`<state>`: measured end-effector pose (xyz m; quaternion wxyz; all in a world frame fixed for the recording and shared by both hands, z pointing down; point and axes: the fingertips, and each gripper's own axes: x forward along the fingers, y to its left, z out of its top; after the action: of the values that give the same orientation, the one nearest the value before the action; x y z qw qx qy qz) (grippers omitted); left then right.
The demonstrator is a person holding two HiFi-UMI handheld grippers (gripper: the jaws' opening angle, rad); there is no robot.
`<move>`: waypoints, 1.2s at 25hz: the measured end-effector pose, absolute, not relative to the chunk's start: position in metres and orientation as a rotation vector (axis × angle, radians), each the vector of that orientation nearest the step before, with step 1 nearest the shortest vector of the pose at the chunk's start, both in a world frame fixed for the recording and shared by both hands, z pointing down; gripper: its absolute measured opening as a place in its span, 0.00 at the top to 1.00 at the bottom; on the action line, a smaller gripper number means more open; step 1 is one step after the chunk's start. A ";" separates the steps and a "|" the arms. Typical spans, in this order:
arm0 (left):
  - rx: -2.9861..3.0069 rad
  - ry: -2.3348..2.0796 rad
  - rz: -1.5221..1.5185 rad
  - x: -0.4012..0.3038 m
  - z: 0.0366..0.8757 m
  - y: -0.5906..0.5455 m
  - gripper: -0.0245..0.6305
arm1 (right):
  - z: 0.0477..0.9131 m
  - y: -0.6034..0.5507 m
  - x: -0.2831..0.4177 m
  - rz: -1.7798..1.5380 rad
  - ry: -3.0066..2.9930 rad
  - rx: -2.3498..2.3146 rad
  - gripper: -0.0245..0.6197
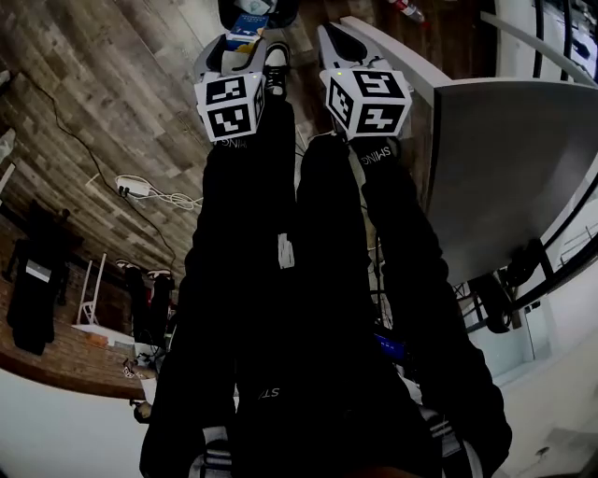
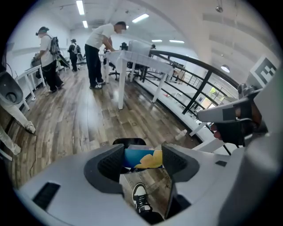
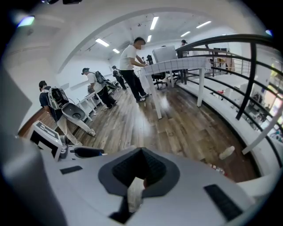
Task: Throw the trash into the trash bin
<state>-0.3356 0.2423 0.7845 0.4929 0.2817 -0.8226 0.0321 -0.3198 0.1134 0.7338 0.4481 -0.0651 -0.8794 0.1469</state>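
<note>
My left gripper (image 1: 245,33) (image 2: 142,160) is shut on a blue and yellow packet (image 2: 143,159) (image 1: 247,21), its pads pressing both sides. Just beyond the packet lies a black round bin (image 2: 129,141) (image 1: 280,11) on the wood floor, mostly hidden by the jaws. My right gripper (image 1: 334,37) (image 3: 140,170) is beside the left one, jaws closed together, with a pale paper scrap (image 3: 135,194) hanging from between them. Both grippers point steeply down over the floor by the person's shoe (image 1: 276,65).
A white table (image 1: 505,168) stands close on the right. A plastic bottle (image 3: 227,152) (image 1: 406,9) lies on the floor near it. A power strip with cable (image 1: 135,187) lies to the left. People (image 2: 99,48) stand at desks far off, and a black railing (image 2: 199,88) runs along the right.
</note>
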 end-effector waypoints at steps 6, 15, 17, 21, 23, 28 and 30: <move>0.656 -1.949 0.064 -0.340 0.859 0.242 0.55 | 0.813 0.118 -0.328 0.361 -2.118 -0.160 0.94; 0.626 -1.866 0.079 -0.345 0.944 0.238 0.55 | 0.894 0.134 -0.332 0.358 -2.023 -0.168 0.94; 0.626 -1.854 0.086 -0.350 0.955 0.236 0.55 | 0.900 0.134 -0.336 0.358 -2.015 -0.174 0.94; 0.629 -1.824 0.076 -0.358 0.974 0.228 0.55 | 0.910 0.135 -0.343 0.367 -1.999 -0.190 0.94; 0.634 -1.815 0.087 -0.362 0.982 0.225 0.55 | 0.915 0.134 -0.346 0.367 -1.996 -0.195 0.94; 0.649 -1.802 0.108 -0.365 0.995 0.219 0.55 | 0.924 0.128 -0.351 0.386 -1.994 -0.180 0.94; 0.654 -1.801 0.109 -0.366 0.999 0.218 0.55 | 0.927 0.129 -0.352 0.388 -1.994 -0.182 0.94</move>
<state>-0.3659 0.2177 0.9995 0.5739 0.2789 -0.7686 0.0464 -0.3522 0.1287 0.9268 0.5237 -0.0760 -0.8328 0.1623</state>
